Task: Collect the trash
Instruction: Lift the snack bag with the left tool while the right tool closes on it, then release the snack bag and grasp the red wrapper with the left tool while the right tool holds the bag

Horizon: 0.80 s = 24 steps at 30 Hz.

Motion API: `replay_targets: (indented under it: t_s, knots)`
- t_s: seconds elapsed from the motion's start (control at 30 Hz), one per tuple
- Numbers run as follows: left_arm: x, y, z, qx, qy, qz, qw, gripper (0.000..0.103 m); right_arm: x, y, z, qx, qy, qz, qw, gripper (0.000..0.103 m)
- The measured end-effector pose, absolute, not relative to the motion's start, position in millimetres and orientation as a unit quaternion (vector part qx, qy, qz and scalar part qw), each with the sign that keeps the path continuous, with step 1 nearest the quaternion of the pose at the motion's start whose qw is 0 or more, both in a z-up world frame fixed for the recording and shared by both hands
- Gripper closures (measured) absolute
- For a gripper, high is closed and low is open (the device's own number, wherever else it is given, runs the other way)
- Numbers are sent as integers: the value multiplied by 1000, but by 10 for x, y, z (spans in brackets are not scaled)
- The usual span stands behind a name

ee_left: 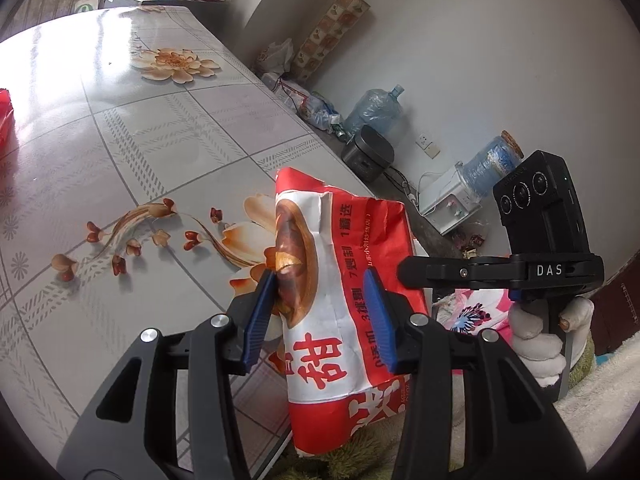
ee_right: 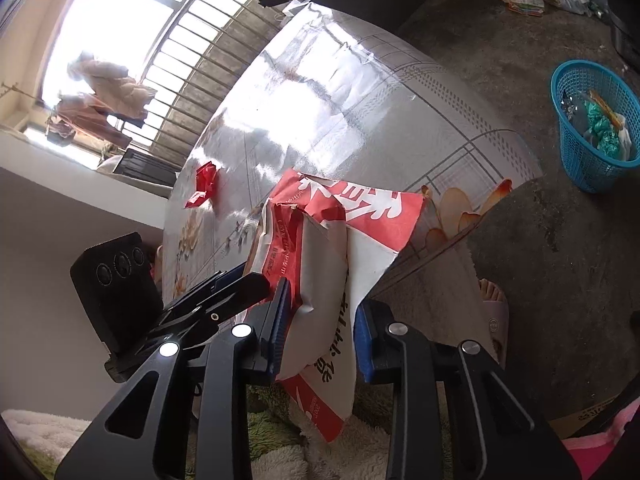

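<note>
A red and white paper bag [ee_left: 340,312] with printed characters hangs past the table's near edge, and both grippers hold it. My left gripper [ee_left: 320,312] is shut on its middle, blue pads on either side. My right gripper [ee_right: 320,320] is shut on the same bag [ee_right: 320,264] from the other side. In the left wrist view the right gripper's body [ee_left: 532,268] shows at the right behind the bag. A crumpled red wrapper [ee_right: 204,184] lies on the table further off. A blue plastic basket [ee_right: 592,128] with trash in it stands on the floor at the right.
The table [ee_left: 140,140] has a glossy grey cover with flower prints. Water jugs [ee_left: 376,108], a black box and bags line the wall. A fluffy rug [ee_right: 280,452] lies below the grippers. A foot in a slipper [ee_right: 494,308] is beside the table.
</note>
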<state>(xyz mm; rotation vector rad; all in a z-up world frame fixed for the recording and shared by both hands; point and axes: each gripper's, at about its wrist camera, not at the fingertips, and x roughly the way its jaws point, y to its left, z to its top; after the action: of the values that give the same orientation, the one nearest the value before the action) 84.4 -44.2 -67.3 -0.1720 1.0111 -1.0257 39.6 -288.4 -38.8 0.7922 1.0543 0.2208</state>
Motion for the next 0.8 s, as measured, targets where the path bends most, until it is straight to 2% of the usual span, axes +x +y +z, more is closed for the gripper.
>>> replay_targets:
  t_s: [0.47,0.57,0.8]
  knots:
    - [1365,720,-258,-180,399,-269,858,59,1199,-2558,-288,329,472,144,805,79]
    - [1552,1017,-248,-225,399,-211,863,55,1244,-2517,-273,326,472,143,807,79]
    - [1880,1288,-449,-286,433,-146,842,55,1274,-2521,-326,336,477,139,800,79]
